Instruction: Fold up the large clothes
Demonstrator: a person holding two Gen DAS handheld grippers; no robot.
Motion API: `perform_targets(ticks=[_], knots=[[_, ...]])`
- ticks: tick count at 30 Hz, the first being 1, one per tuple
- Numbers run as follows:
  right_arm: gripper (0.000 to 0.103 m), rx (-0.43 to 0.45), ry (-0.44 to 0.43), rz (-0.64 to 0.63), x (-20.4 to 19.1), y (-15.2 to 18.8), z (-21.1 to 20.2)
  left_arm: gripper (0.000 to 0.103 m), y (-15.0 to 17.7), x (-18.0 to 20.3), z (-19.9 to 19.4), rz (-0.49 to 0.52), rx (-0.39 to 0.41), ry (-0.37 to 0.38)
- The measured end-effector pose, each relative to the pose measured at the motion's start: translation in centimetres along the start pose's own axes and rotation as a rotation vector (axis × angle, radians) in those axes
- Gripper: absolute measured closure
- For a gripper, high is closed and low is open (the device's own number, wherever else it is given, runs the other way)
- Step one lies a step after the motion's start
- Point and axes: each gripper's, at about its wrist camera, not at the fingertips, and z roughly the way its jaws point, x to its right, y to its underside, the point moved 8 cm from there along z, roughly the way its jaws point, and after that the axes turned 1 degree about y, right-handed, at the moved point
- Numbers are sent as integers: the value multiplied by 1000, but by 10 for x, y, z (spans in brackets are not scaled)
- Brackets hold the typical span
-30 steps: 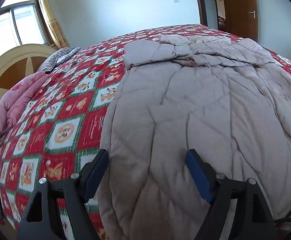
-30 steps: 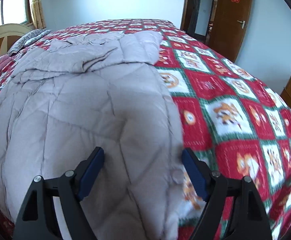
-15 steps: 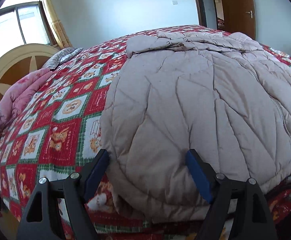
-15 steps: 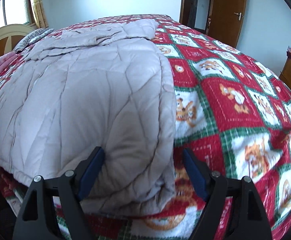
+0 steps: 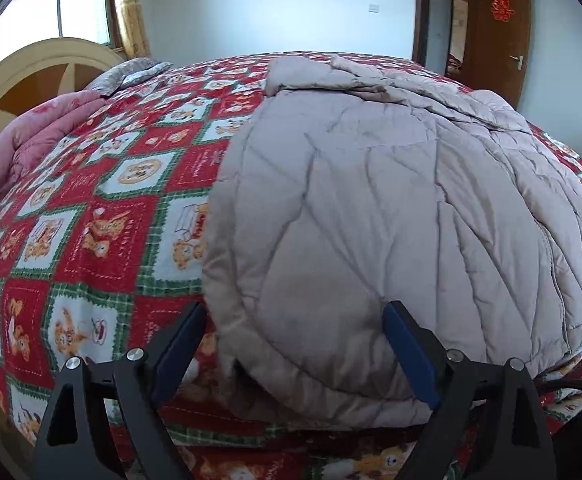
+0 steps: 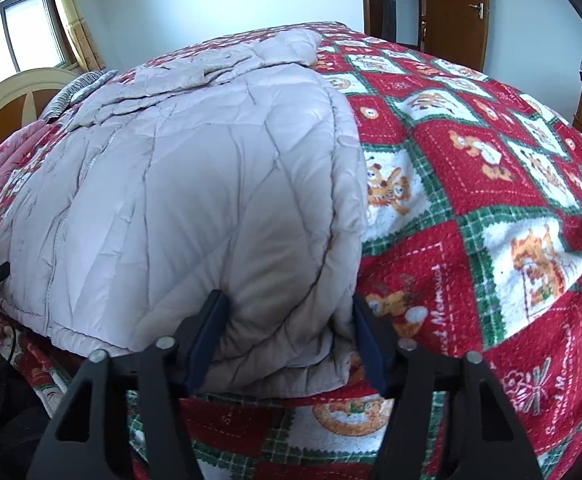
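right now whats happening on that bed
A person with a gripper in each hand is starting to fold a beige quilted coat lying on a red patterned blanket. The left gripper straddles one near corner of its hem, jaws wide after opening further. The right gripper has been closing on the other near corner, with the fabric bunched between its pads. Nothing is lifted yet.
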Motion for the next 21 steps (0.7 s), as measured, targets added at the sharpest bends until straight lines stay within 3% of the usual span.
perform_targets(ticks=[1,4,6,7,9,16,21], knots=[[51,1,-8,-2,-2,0,0,13,0,5,1,17,6,7],[68,2,-33,-9,-6,-2,2,29,2,12,4,30,-1,33],[79,10,-45,-4,-6,-3,2,57,2,12,3,33,0,47],[85,16,-51,-6,-7,-4,0,65,1,12,2,44,7,50],[90,39,-55,-10,-8,-7,-5,89,-4,14,-5,76,32,49],[93,157,-85,-10,-12,-28,-43,95,-36,17,-51,100,169,86],[93,253,-116,8,-13,-51,-85,96,-64,16,-96,58,251,170]])
